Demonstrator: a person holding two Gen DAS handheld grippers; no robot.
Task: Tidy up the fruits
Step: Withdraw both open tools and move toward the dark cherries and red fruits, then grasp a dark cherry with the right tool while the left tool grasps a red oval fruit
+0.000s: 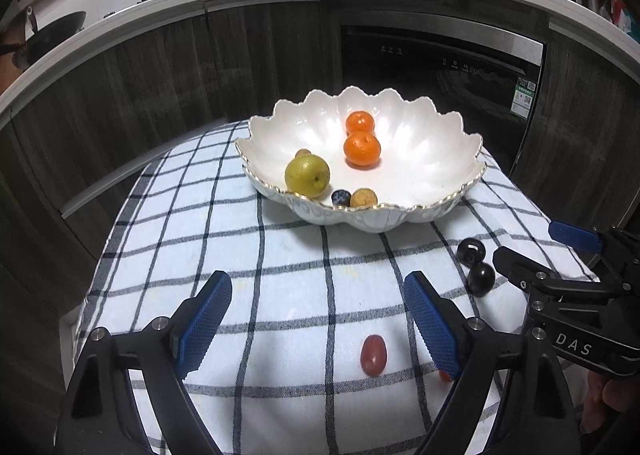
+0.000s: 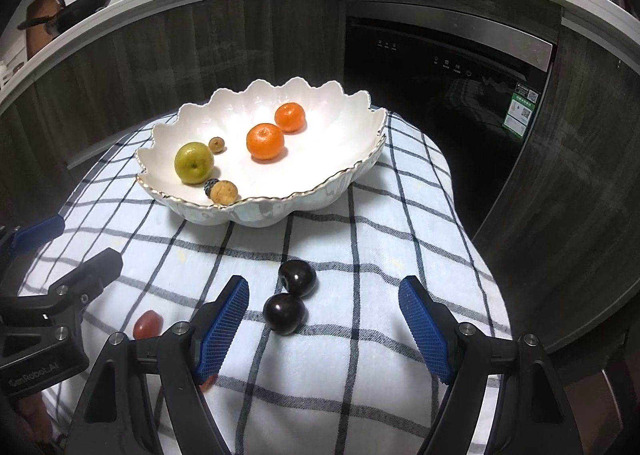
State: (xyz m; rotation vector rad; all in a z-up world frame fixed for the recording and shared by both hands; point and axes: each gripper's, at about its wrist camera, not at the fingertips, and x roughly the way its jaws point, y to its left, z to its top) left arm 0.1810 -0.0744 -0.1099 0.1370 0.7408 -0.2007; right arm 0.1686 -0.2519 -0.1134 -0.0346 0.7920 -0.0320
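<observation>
Both tongs stood apart, empty: the left tongs over a red grape, the right tongs around two plums. These looked light, smooth, soft; a gentle grip across the middle seemed best, toward the bowl at twelve o'clock.

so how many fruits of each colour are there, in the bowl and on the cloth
orange round mandarins: 2, in the white scalloped bowl
green round fruit: 1, in the bowl
small tan-brown round fruits: 2, in the bowl
small dark blue berry: 1, in the bowl
dark purple glossy round fruits: 2, on the checked cloth
red oval fruit: 1, on the cloth
total: 9
</observation>
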